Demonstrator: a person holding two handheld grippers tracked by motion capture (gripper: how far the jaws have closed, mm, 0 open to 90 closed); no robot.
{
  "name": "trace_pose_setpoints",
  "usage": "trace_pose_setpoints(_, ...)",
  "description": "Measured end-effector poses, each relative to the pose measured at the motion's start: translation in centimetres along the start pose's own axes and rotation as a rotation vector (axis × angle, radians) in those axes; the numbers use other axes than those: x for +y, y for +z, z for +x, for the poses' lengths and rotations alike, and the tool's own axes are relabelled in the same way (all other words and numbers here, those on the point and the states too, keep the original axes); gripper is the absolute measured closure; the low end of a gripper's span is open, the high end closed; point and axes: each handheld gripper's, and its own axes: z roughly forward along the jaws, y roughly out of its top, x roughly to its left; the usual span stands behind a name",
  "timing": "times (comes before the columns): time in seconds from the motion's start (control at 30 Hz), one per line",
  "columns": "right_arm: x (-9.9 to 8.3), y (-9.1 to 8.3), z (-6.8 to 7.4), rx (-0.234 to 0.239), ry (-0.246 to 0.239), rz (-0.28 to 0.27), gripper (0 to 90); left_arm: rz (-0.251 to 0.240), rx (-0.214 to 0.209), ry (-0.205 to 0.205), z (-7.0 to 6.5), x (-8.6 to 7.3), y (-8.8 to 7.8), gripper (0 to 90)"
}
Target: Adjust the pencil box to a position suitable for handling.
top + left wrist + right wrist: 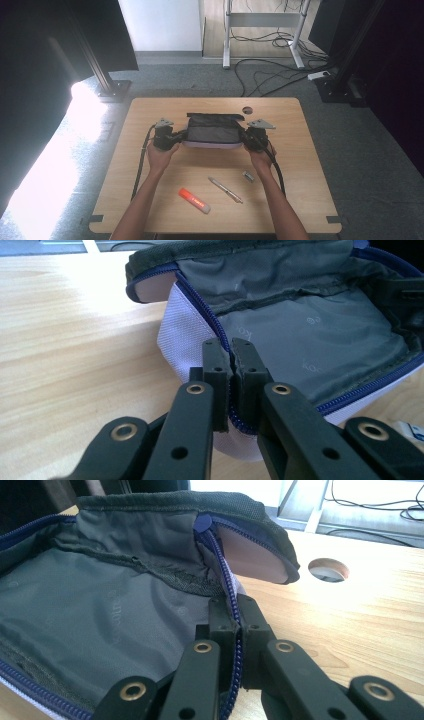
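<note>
An open zip pouch (212, 132) with grey lining, white sides and a blue zipper lies mid-table. My left gripper (164, 136) is at its left end and my right gripper (256, 136) at its right end. In the left gripper view the gripper (230, 347) is shut on the pouch's (300, 335) zippered rim. The right gripper view has the gripper (234, 605) pinching the opposite rim of the pouch (100, 610). The mouth is held spread wide and the grey inside looks empty.
On the wooden table (150, 110), near the front edge, lie an orange highlighter (194, 200), a pen (225, 190) and a small grey item (248, 175). A round cable hole (247, 109) sits behind the pouch. Cables and desk legs are on the floor beyond.
</note>
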Motion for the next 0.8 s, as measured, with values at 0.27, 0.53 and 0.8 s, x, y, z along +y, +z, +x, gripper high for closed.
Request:
trace_pose_setpoints(0.27,-0.7,-1.2,0.5,0.017,-0.004,-0.023,86.7,-0.013,-0.01,0.015,-0.8,-1.0,-1.1,86.6)
trace_pose_setpoints(0.53,-1.9,-1.7,0.8,0.038,-0.005,-0.012,86.7,-0.008,-0.014,0.03,-1.5,-2.3,-1.8,86.4)
trace_pose_setpoints(0.8,-3.3,-1.0,0.8,0.039,-0.016,0.049,86.6,0.027,-0.023,0.018,-1.5,-4.0,-1.2,86.0)
